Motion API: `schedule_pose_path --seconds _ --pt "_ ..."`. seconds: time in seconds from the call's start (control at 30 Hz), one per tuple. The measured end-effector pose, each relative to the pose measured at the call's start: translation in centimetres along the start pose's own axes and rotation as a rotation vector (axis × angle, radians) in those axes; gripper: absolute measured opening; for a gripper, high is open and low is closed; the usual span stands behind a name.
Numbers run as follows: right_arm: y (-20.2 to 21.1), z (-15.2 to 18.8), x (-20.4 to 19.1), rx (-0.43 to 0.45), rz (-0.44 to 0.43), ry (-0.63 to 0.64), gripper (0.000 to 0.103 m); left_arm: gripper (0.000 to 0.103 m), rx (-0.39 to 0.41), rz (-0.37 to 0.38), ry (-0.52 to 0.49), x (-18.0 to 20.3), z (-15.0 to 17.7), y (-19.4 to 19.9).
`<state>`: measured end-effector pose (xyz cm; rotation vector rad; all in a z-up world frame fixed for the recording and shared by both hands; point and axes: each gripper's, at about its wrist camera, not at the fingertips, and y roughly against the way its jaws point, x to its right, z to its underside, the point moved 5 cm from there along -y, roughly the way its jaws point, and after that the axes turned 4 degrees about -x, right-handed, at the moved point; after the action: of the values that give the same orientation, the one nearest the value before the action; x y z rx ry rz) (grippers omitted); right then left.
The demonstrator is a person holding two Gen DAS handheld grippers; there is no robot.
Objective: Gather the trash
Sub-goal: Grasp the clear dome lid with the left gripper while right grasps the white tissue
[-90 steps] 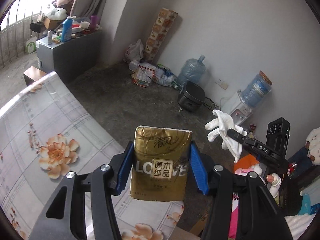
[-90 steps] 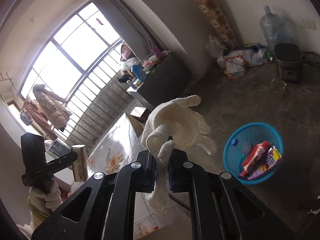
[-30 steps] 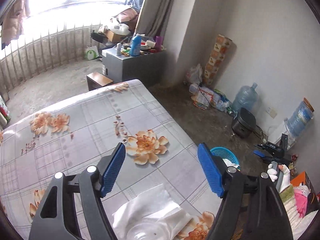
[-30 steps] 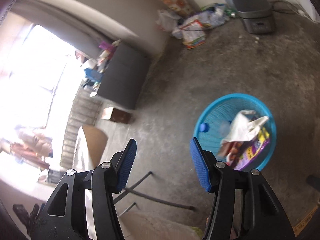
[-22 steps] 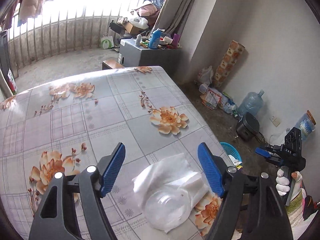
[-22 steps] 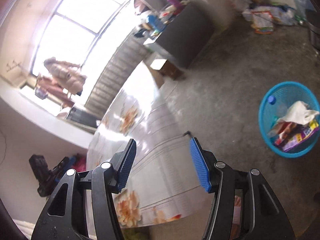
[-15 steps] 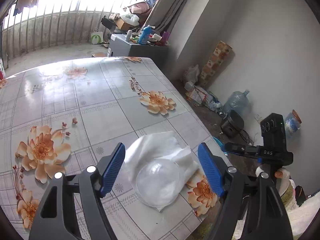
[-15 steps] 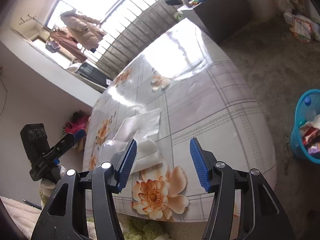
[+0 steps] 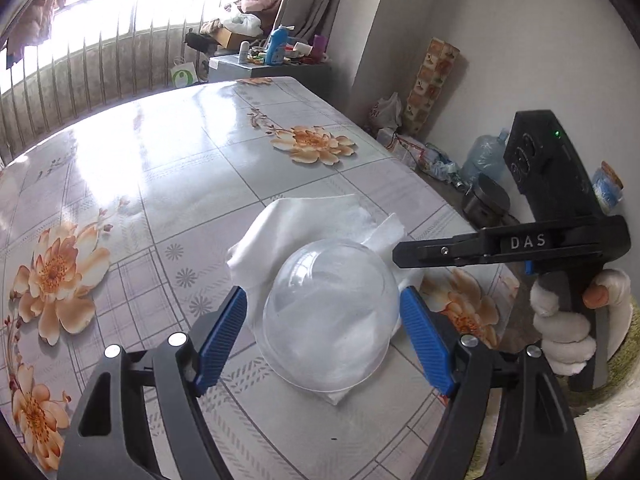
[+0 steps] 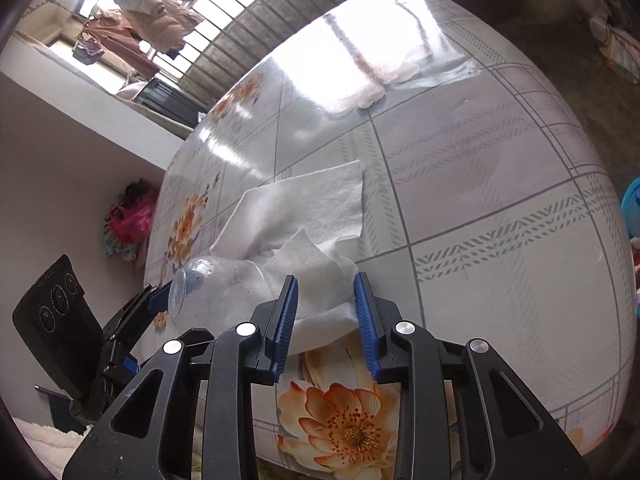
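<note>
One clear dome lid [image 9: 330, 316] between wide-open left tongs [image 9: 322, 332], one white tissue [image 10: 304, 216] between right tongs [image 10: 326, 316], just narrowing, not pinching.

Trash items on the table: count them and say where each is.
2. A clear plastic dome lid sits between the left gripper's open fingers, on a white tissue near the table's edge. More may lie out of view.

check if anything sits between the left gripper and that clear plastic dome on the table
Nothing visible does. The left gripper is open with its blue pads on either side of the clear dome, which sits on the white tissue. The right gripper, jaws just closing, straddles the tissue's near edge, beside the dome.
</note>
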<state>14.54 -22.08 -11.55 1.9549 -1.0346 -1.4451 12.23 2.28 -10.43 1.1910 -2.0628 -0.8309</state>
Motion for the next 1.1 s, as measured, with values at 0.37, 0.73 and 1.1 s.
schedule_pose_path --seconds 0.37,0.73,1.1 --pt "0.1 0.6 0.1 -0.017 0.034 0.010 0.001 0.069 0.017 -0.007 0.011 -0.2 -0.5 -1.7" --pt "1.3 1.3 1.6 -0.004 0.048 -0.028 0.001 0.068 0.075 -0.027 0.095 -2.7 -1.0 1.9" --pt "3.6 2.5 3.2 0.070 0.111 -0.122 0.011 0.069 0.008 -0.045 0.075 -1.3 -0.6 -0.4"
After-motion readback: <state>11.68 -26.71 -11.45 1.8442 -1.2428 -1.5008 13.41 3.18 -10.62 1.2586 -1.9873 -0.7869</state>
